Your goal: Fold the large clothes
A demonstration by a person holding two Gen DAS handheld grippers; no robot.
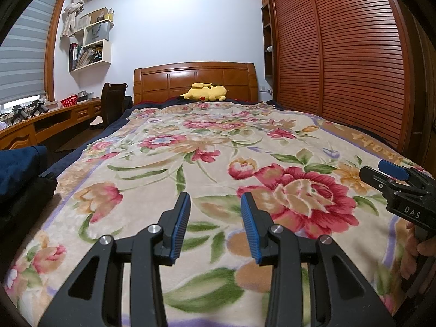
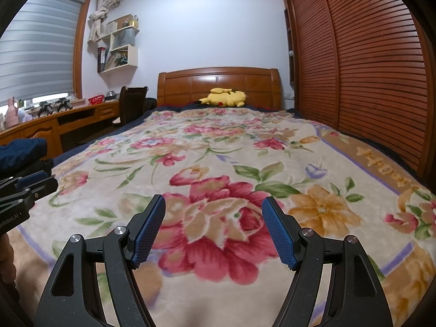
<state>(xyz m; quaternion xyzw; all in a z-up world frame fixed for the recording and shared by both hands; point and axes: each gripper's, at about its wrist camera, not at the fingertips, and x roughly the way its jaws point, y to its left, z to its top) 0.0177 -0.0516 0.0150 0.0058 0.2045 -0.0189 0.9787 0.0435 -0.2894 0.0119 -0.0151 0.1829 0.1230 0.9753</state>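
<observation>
Yellow plush toy (image 1: 204,91) by wooden headboard (image 1: 194,79)

Yellow plush toy (image 1: 205,92) against wooden headboard (image 1: 195,79), beyond floral blanket (image 1: 190,147)

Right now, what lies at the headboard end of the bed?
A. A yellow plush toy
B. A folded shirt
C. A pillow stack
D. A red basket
A: a yellow plush toy lies against the wooden headboard at the far end of the floral blanket; the red basket sits on the desk instead.
</observation>
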